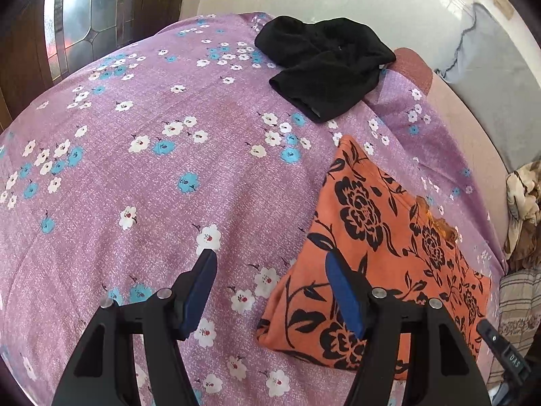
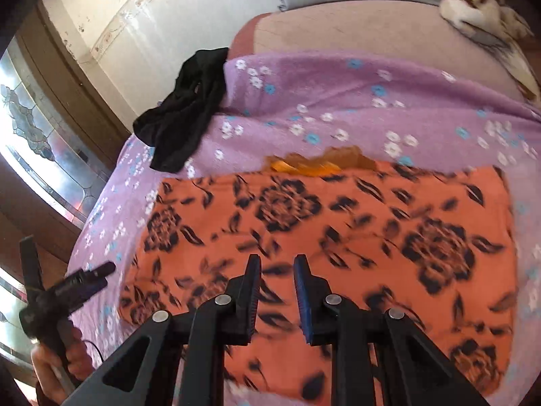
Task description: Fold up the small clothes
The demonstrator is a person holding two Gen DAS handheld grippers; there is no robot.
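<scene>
Left wrist view gives me my left gripper [image 1: 270, 260] with fingers spread wide and empty, hovering over the purple floral bedsheet [image 1: 142, 182] beside the folded orange floral garment [image 1: 375, 257]. My right gripper [image 2: 277, 262] hangs above that same garment, fingers narrowly parted — nothing pinched between them. A crumpled black garment [image 1: 324, 67] lies near the sheet's far edge — open sheet between.
</scene>
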